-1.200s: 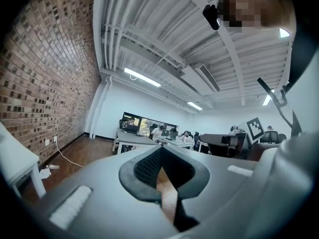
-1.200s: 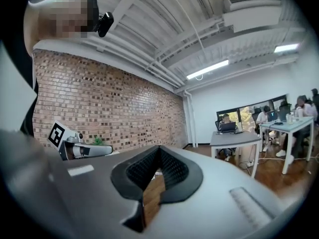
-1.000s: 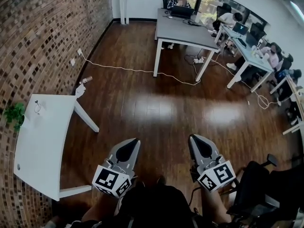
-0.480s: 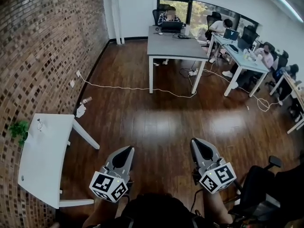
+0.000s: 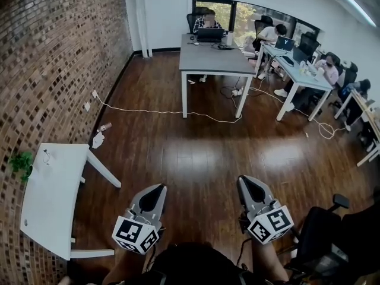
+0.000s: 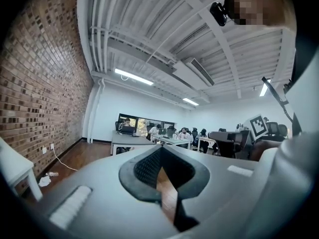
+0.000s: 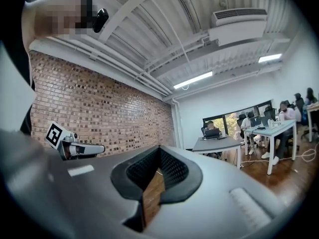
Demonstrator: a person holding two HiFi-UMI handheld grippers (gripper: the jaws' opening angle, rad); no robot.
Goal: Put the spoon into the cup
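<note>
Grippers: the left gripper (image 5: 158, 188) and the right gripper (image 5: 245, 180) are held side by side, level, above the wooden floor (image 5: 190, 141), in front of the person's body.
Left jaws: brought together at the tips; nothing is held, and only floor is seen through the gap behind the pads.
Right jaws: fully closed, with nothing between them.
Spoon: not seen in any view, so its place cannot be told.
Cup: not seen in any view either.
White table: a small white table (image 5: 50, 212) is seen by the brick wall at the left, with a small item (image 5: 46, 155) near its far end that is too small to be made out, and a plant (image 5: 18, 162) beside it.
Background: a grey desk (image 5: 214, 58) and seated people are seen across the room, well apart from the grippers.
Progress: whether the spoon already lies in the cup cannot be settled, since neither is shown; both grippers are empty and away from any work surface.
</note>
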